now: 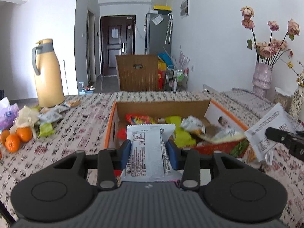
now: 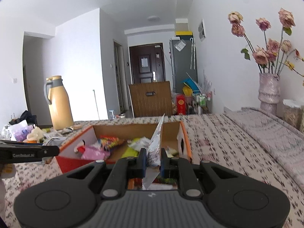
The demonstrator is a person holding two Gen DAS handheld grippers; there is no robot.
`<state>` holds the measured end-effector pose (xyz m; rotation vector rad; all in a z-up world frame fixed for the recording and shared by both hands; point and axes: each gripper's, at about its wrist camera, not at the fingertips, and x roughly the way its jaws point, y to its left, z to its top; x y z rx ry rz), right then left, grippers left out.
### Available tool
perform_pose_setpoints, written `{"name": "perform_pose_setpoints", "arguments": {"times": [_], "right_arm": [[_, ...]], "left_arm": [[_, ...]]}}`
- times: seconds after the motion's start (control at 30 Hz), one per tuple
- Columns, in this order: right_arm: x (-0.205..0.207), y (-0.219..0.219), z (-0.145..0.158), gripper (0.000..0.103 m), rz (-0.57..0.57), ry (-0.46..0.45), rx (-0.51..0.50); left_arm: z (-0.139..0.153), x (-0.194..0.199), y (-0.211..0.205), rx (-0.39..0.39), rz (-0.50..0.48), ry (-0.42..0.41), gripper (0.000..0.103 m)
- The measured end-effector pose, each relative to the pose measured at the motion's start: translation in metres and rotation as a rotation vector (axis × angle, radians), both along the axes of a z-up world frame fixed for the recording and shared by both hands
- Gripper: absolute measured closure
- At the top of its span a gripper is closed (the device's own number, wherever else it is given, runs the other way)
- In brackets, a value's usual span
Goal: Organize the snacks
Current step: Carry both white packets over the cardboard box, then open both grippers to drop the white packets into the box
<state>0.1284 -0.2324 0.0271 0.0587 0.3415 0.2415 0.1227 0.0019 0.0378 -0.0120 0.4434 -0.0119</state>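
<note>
My left gripper [image 1: 149, 149] is shut on a white snack packet [image 1: 147, 152] with printed text, held flat just in front of the open cardboard box [image 1: 161, 104]. The box holds several snacks, red, yellow-green and white. My right gripper [image 2: 153, 156] is shut on another white packet [image 2: 154, 148], held edge-on near the box's [image 2: 133, 128] front edge. In the left wrist view that second packet [image 1: 266, 131] and the right gripper's [image 1: 267, 133] dark arm show at the right. The left gripper's arm [image 2: 28, 153] shows at the left of the right wrist view.
A yellow thermos jug [image 1: 49, 74] stands at the far left on the patterned tablecloth [image 1: 85, 129]. Loose snack packets [image 1: 51, 116], oranges [image 1: 17, 137] and a purple tissue pack [image 1: 7, 115] lie near it. A vase of dried roses [image 1: 262, 77] stands at the right, and a wooden chair back [image 1: 137, 72] beyond the table.
</note>
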Motion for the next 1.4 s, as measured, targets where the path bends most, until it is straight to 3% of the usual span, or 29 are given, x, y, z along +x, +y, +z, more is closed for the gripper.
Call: {"name": "perform_pose_setpoints", "arguments": {"times": [0.5,0.73,1.07,1.13,1.27,1.37,1.4], "right_arm": [[0.079,0.029,0.015,0.090,0.038,-0.034,0.011],[0.113,0.037,0.002,0.090,0.039,-0.009,0.015],[0.127,0.037,-0.023,0.090,0.042,0.048,0.027],[0.126,0.037,-0.025,0.090,0.043,0.054,0.026],[0.125,0.036,-0.025,0.086,0.027,0.053,0.027],[0.125,0.031,-0.025,0.068,-0.001,0.047,0.047],[0.125,0.029,-0.024,0.052,-0.011,0.043,0.053]], "left_arm": [[0.024,0.066,-0.014,0.007,0.040,-0.059,0.061],[0.009,0.099,-0.007,-0.010,0.080,-0.027,0.061],[-0.016,0.114,0.001,-0.023,0.093,0.023,0.060],[-0.017,0.113,0.003,-0.032,0.096,0.019,0.056],[-0.015,0.108,0.006,-0.039,0.115,-0.016,0.024],[-0.013,0.106,0.007,-0.040,0.144,-0.035,0.008],[-0.012,0.105,0.007,-0.045,0.151,-0.038,0.000]]}}
